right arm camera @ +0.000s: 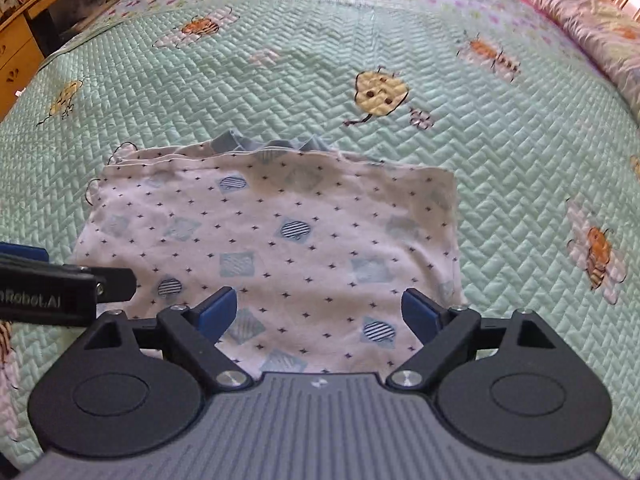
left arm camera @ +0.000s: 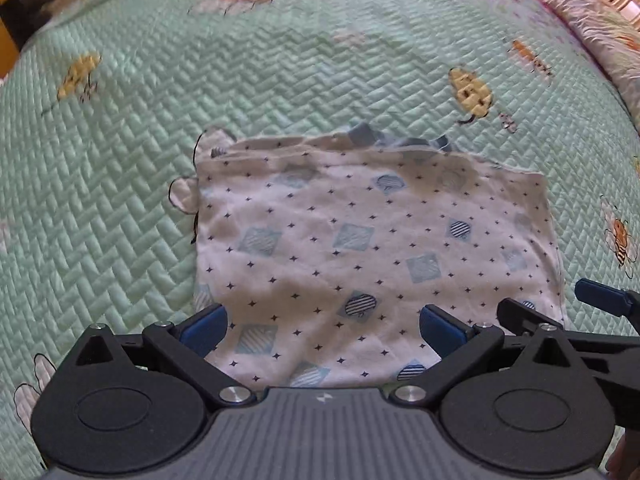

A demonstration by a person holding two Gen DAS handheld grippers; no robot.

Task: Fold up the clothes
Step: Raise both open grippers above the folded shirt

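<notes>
A white garment (left arm camera: 360,236) printed with small dark stars and blue striped squares and circles lies folded into a rough rectangle on the bed; it also shows in the right wrist view (right arm camera: 288,240). A blue-grey collar (left arm camera: 362,134) peeks out at its far edge. My left gripper (left arm camera: 322,330) is open and empty above the garment's near edge. My right gripper (right arm camera: 318,314) is open and empty above the near edge too. The right gripper's tip (left arm camera: 600,294) shows at the right of the left wrist view; the left gripper's finger (right arm camera: 60,280) shows at the left of the right wrist view.
The garment lies on a mint-green quilted bedspread (left arm camera: 280,72) with bee and flower pictures. A pink floral pillow or blanket (right arm camera: 592,28) lies at the far right. A wooden cabinet (right arm camera: 24,52) stands beyond the bed's far left.
</notes>
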